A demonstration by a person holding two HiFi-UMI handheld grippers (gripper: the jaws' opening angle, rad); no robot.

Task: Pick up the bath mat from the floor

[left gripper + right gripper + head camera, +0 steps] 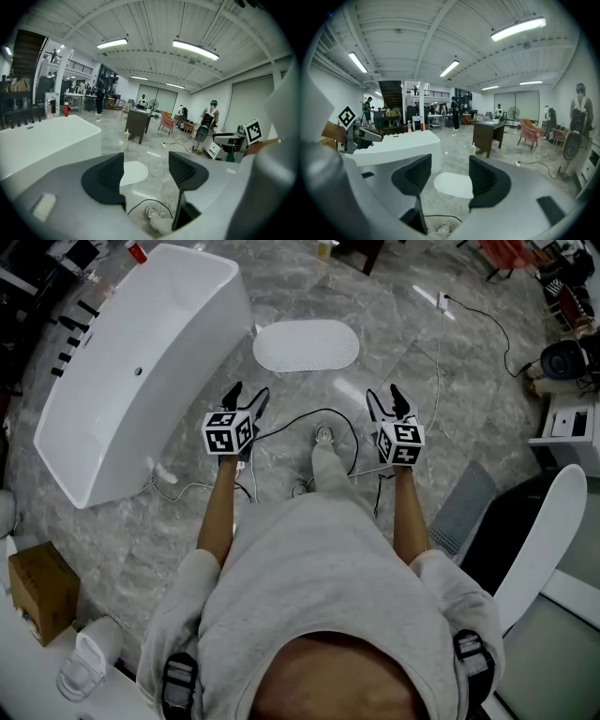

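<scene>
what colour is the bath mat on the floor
White: the white oval bath mat lies on the grey marbled floor. Head view shows it best.

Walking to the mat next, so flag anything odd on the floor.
A black cable loops loose on the floor around the person's shoe, short of the bath mat: a likely trip hazard. The mat itself lies flat and looks intact.

Text watch: no words, numbers or brands readable anywhere | left gripper [246, 397]: cube shows black-and-white square markers [230, 435], patterns only, no lettering | right gripper [385, 397]: same kind of patterns, nothing to read
</scene>
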